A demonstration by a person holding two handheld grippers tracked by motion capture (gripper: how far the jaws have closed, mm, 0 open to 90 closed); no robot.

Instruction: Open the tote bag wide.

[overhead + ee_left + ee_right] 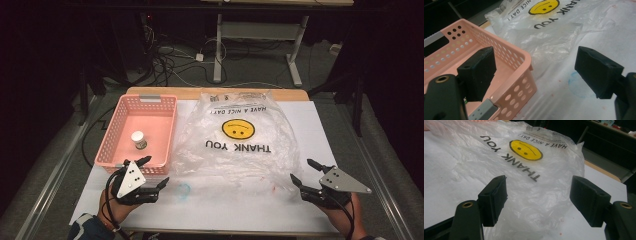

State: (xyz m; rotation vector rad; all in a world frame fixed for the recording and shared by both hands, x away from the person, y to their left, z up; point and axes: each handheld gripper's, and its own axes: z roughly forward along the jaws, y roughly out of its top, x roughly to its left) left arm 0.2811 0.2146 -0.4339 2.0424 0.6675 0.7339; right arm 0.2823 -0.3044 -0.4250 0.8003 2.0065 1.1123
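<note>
Small jar inside pink basket, high view alone.

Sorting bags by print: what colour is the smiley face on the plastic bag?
Yellow with black features, on the plastic bag; the smiley face shows best in the right gripper view.

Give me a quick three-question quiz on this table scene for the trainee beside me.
1. True or false: the small white-lidded jar stands inside the pink perforated plastic basket.
2. Multiple choice: the clear plastic bag with the yellow smiley face lies (A) in the basket, (B) flat on the white table cover to the right of the basket, (C) on the floor.
3. Fill in: both the left gripper and the right gripper have their jaws ____.

Key
1. True.
2. B.
3. Open, with nothing held; the right gripper's jaws stand over the bag's near edge in the right gripper view.
</note>
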